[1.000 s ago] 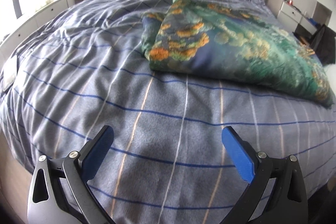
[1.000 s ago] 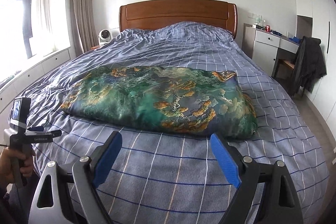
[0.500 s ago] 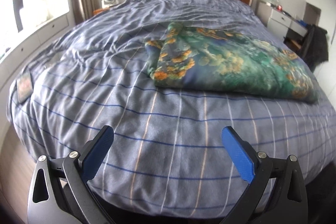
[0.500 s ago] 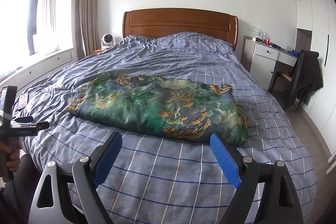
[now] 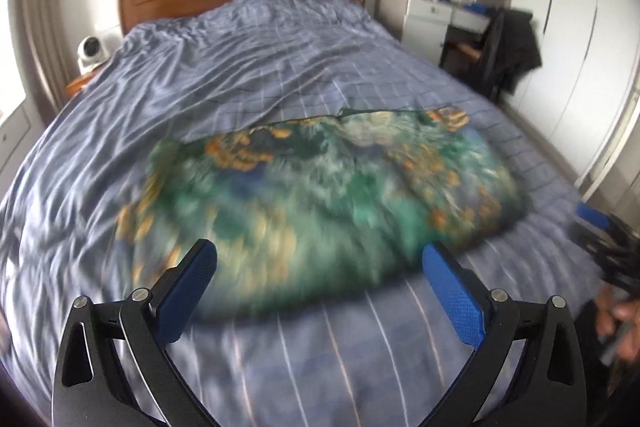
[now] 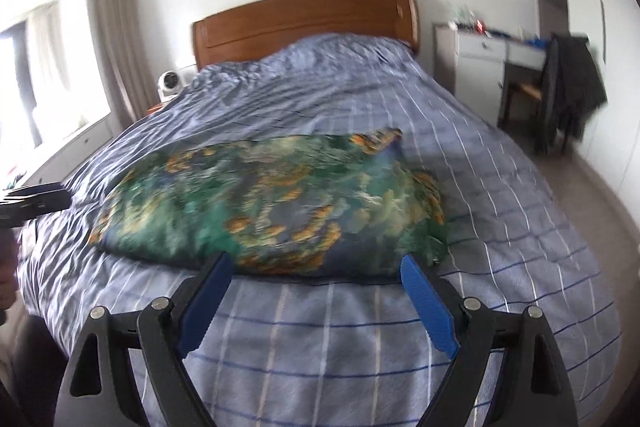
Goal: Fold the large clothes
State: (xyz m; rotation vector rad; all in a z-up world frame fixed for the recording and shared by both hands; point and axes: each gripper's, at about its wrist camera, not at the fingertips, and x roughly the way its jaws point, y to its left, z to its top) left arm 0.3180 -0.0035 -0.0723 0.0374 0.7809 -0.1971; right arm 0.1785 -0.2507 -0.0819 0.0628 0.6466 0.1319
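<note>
Right wrist view: the quilt (image 6: 272,211), a green and orange print, lies already folded into a thick pad across the middle of the bed (image 6: 500,227), nearer the foot. I judge it soft, bulky and light for its size; it should sag and slide if lifted by one point. The best hold looks like the two near corners, one per hand-held gripper, pinching through all layers. My right hand-held gripper (image 6: 316,291) is spread wide and empty, just short of the near edge. My left hand-held gripper (image 5: 320,283) is likewise spread and empty, over the near edge. Bare bedding surrounds the quilt on all sides. A chair (image 6: 568,95) stands well clear.
</note>
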